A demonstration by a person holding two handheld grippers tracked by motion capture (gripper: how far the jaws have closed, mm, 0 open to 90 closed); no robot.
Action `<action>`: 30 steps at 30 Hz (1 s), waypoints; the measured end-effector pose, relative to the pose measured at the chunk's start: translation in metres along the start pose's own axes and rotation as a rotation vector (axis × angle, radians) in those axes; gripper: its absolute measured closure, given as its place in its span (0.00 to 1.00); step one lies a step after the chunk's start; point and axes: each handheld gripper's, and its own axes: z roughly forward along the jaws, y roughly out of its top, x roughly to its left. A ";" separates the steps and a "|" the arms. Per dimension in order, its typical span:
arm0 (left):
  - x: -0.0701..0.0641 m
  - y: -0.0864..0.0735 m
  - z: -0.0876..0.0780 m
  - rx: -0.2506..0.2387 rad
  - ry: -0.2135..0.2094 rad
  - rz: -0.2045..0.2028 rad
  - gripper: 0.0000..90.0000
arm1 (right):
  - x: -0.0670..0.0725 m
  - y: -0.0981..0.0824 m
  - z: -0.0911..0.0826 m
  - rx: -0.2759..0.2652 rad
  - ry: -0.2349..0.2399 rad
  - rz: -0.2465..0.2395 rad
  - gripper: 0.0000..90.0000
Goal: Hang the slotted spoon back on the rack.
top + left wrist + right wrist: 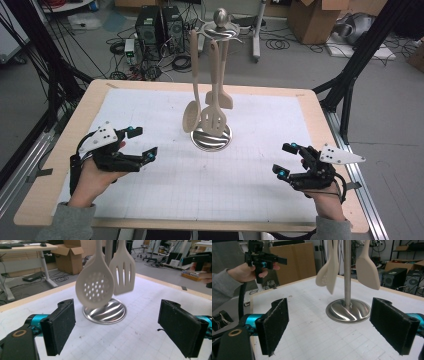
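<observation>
Both grippers, left (140,145) and right (286,160), gape wide, holding nothing | skimmer (95,287), slotted turner (123,272) hang on stand (212,137) | advice: approach one handle squarely, lift off hook.

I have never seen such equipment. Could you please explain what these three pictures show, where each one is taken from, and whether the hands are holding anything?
A person sits at a table and holds a hand-operated tool in each hand: the left gripper and the right gripper. Each has two black jaws.

The high view looks down from above the person. The other two pictures come from small cameras mounted on the grippers, looking forward between their own jaws.

On the white sheet stands a metal stand with a round base. Three pale utensils hang from it: a perforated spoon, a slotted turner and a spatula.

Both grippers are open and hold nothing; each is apart from the stand, one on either side.
</observation>
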 end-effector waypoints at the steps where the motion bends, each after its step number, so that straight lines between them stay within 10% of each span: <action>1: 0.000 -0.002 -0.004 -0.005 0.006 -0.002 0.16 | 0.000 0.000 0.000 0.000 0.001 -0.004 0.16; 30: 0.010 -0.031 -0.058 -0.054 0.116 -0.025 0.17 | 0.002 0.005 -0.008 -0.015 -0.013 -0.030 0.16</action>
